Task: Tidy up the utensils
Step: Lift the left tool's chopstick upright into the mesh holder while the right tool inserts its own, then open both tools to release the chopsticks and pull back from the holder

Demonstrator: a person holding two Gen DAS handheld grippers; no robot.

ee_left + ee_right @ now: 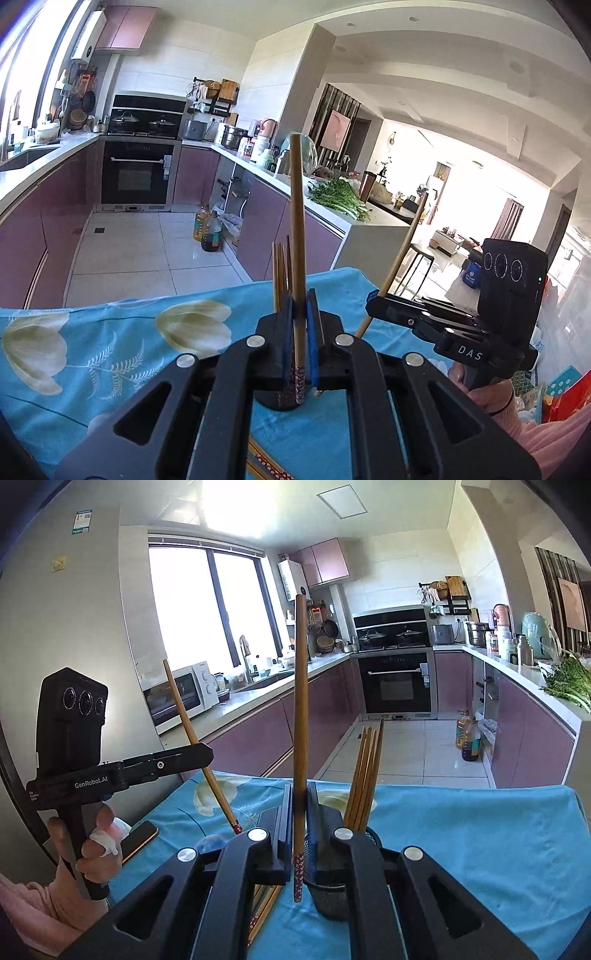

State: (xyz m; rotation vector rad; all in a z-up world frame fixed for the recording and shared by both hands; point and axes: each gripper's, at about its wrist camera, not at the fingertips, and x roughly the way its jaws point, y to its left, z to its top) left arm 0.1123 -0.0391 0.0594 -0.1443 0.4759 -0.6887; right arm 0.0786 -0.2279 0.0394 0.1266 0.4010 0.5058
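In the left wrist view, my left gripper (299,317) is shut on a wooden chopstick (297,221) that stands upright, its patterned end down. Just behind it, several chopsticks (280,273) stick up from a dark holder (277,400). To the right, the right gripper (373,299) is held up with a tilted chopstick (404,243). In the right wrist view, my right gripper (299,801) is shut on its own upright chopstick (300,701), beside the mesh holder (332,897) filled with chopsticks (364,775). The left gripper (207,753) shows at the left, clamping its chopstick (188,723).
A blue floral cloth (480,830) covers the table. Loose chopsticks (264,904) lie on it below my grippers, and a phone (140,840) rests at its left edge. Kitchen counters, an oven (395,683) and oil bottles (469,738) on the floor lie beyond.
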